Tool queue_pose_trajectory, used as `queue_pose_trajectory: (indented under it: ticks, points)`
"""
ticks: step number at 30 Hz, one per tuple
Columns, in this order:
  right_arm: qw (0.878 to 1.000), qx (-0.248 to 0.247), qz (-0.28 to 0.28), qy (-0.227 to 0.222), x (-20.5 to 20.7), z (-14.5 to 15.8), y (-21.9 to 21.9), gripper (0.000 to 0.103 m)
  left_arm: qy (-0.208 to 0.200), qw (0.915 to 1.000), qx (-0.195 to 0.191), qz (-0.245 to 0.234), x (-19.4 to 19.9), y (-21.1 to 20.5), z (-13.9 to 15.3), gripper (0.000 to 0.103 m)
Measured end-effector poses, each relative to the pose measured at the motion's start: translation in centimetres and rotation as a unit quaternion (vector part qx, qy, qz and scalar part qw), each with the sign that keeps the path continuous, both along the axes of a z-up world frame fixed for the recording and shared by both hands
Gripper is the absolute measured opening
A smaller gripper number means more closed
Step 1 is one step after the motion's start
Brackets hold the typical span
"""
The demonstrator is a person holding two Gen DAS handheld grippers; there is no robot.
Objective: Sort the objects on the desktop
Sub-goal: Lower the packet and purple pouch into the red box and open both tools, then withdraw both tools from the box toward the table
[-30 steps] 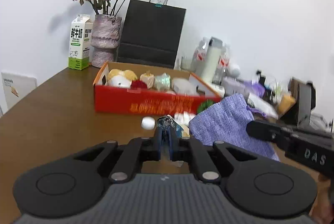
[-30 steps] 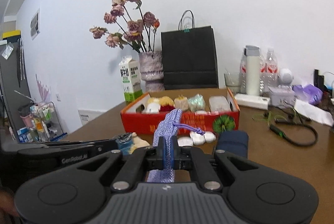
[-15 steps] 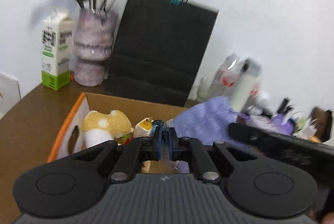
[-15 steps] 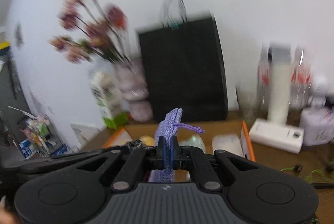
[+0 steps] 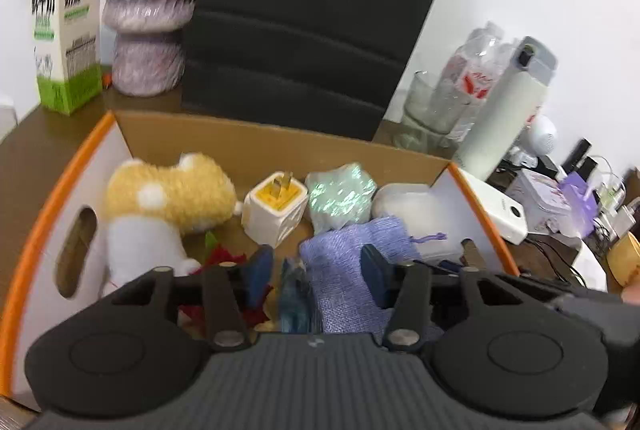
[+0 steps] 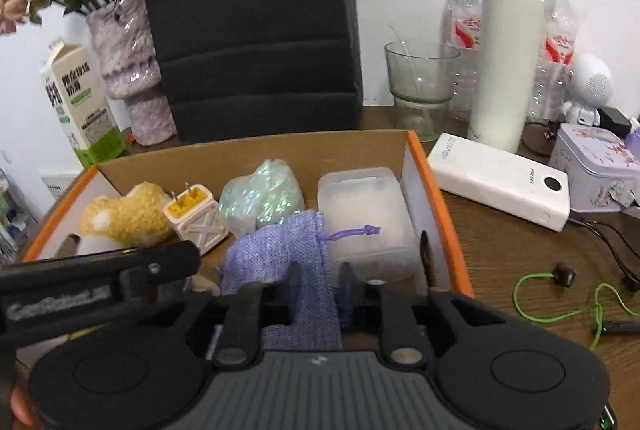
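Both claws moved over the box [image 6: 436, 205], jaws just opening; left claw [image 5: 316, 270] and right claw [image 6: 320, 286] gape round the pouch [image 6: 280, 250], which lies lengthwise ahead.

Both grippers are now over the cardboard box [image 5: 248, 145], which fills the lower half of each frame; before, it stood farther off. The left gripper [image 5: 316, 270] has just been opening, and the small blue packet [image 5: 294, 294] stands loose between its jaws. The right gripper [image 6: 320, 286] has just been opening too, the purple pouch [image 6: 280, 250] no longer pinched, lying in the box.
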State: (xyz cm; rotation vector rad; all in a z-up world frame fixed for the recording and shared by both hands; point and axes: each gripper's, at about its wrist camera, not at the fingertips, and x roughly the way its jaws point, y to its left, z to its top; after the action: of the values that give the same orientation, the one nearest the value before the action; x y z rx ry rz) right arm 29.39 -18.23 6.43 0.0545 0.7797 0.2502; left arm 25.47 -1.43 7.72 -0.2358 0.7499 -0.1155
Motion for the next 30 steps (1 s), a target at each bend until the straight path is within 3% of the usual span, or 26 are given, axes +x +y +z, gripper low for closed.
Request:
queue_pose_trajectory:
  ticks: [2,5,10,12,15,20,23,26,30]
  points:
    - [1.000,0.001,-0.005,0.000,-0.2,1.0,-0.4,0.040,-0.005,0.9999,0.009,-0.005,-0.7,0.1,1.0,0.066]
    - [1.000,-0.001,0.000,-0.016,-2.6,3.0,-1.0,0.047,-0.023,0.9992,0.031,-0.010,-3.1,-0.2,2.4,0.078]
    - [0.997,-0.014,0.011,-0.075,-10.0,5.0,-2.1,0.071,-0.086,0.9937,0.058,-0.043,-11.2,-0.4,3.9,0.098]
    - [0.995,-0.007,0.010,-0.094,-14.0,5.0,-3.3,0.079,-0.112,0.9895,0.065,-0.064,-15.2,-0.5,3.6,0.098]
    - [0.994,0.001,0.012,-0.110,-19.4,4.2,-4.8,0.084,-0.137,0.9878,0.058,-0.045,-20.9,0.0,2.5,0.102]
    - [0.996,0.028,0.009,-0.082,-26.0,1.3,-6.0,0.085,-0.149,0.9868,0.054,-0.033,-27.3,0.6,-0.7,0.103]
    - [0.996,0.013,0.004,-0.084,-29.6,-0.6,-5.8,0.085,-0.141,0.9861,0.074,-0.045,-30.0,0.3,-2.7,0.103]
    - [0.996,0.011,0.007,-0.086,-32.4,-1.7,-5.3,0.086,-0.122,0.9910,0.050,-0.023,-32.2,0.8,-4.1,0.103]
    - [0.994,0.010,0.027,-0.104,-35.0,-2.2,-4.8,0.090,-0.149,0.9865,0.068,0.011,-34.5,1.1,-4.5,0.103]
